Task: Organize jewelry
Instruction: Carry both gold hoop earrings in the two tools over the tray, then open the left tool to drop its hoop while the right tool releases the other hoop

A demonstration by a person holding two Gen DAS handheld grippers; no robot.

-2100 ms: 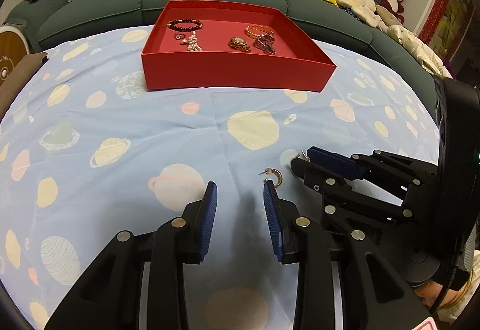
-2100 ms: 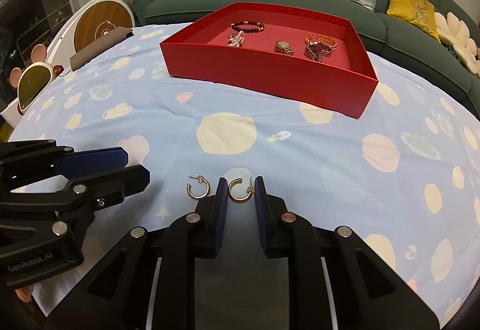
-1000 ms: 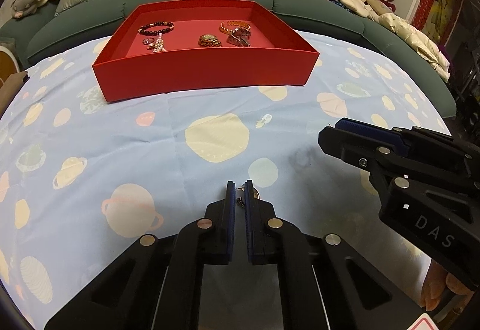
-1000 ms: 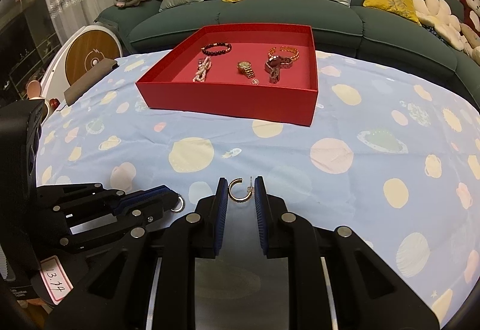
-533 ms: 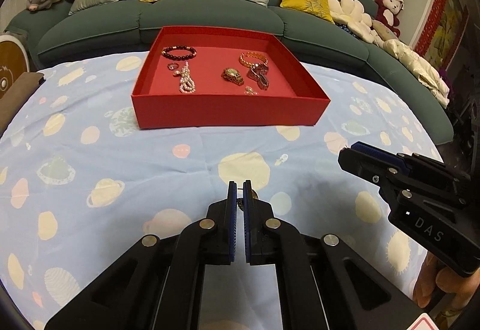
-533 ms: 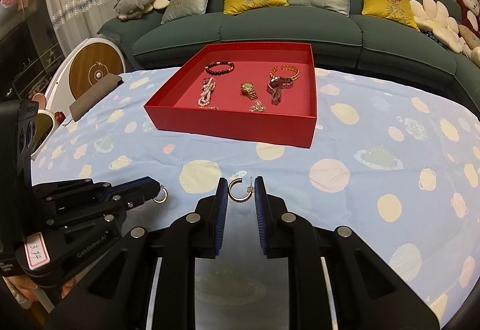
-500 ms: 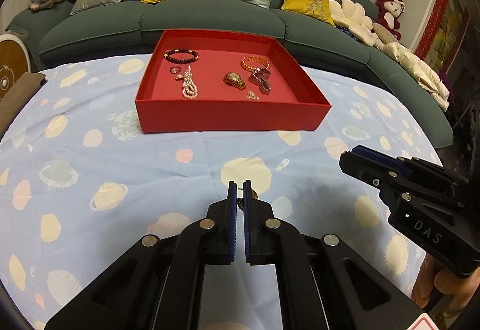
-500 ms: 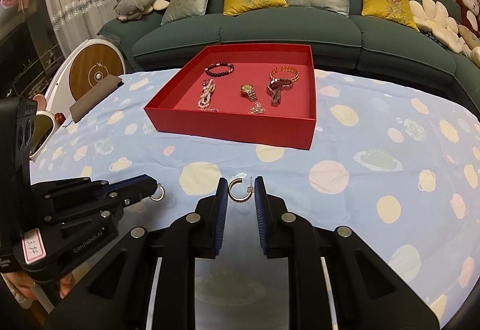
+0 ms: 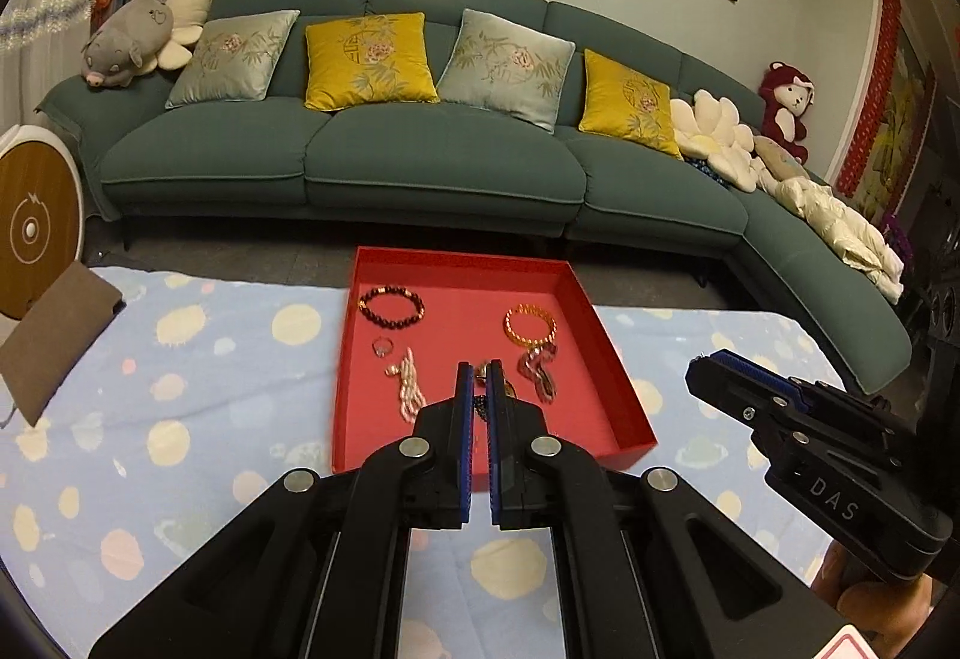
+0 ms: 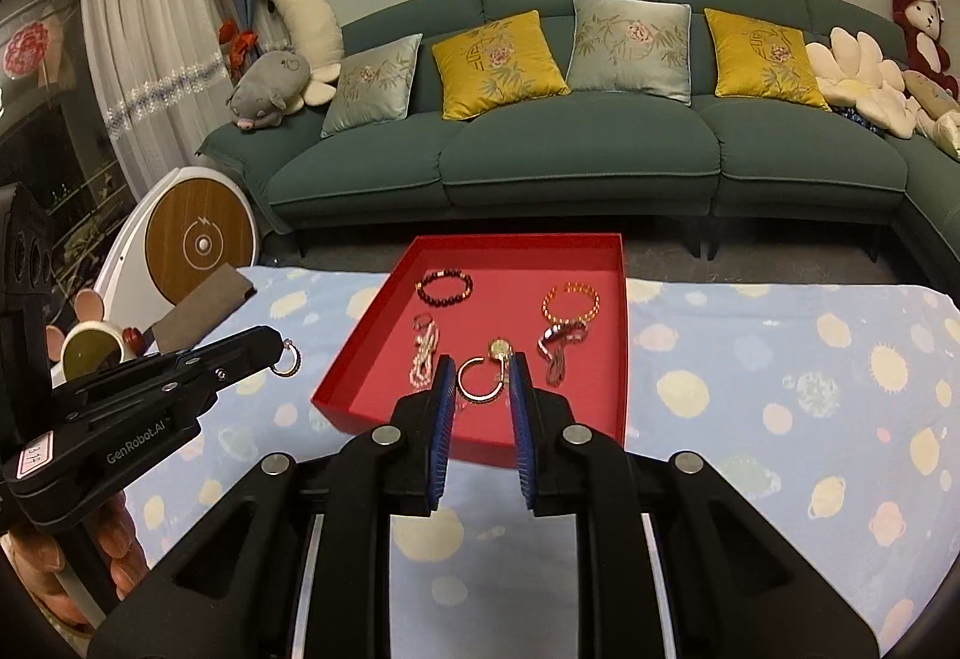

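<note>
Left gripper (image 9: 479, 368) jaws together, clamped on a small hoop earring (image 10: 287, 359) that hangs from the fingertips, seen in the right wrist view off the left wall of the red tray (image 10: 384, 293); in its own view the earring is hidden between the pads. Right gripper (image 10: 480, 368) pinching a gold hoop (image 10: 478, 379) across its width, held above the near end of the tray; inside the tray: dark bead bracelet (image 9: 391, 306) at far left, gold bracelet (image 9: 530, 326) at far right, pearl strand (image 9: 410, 386) near left; tray on the planet-print cloth (image 9: 198, 419) covering the surface.
</note>
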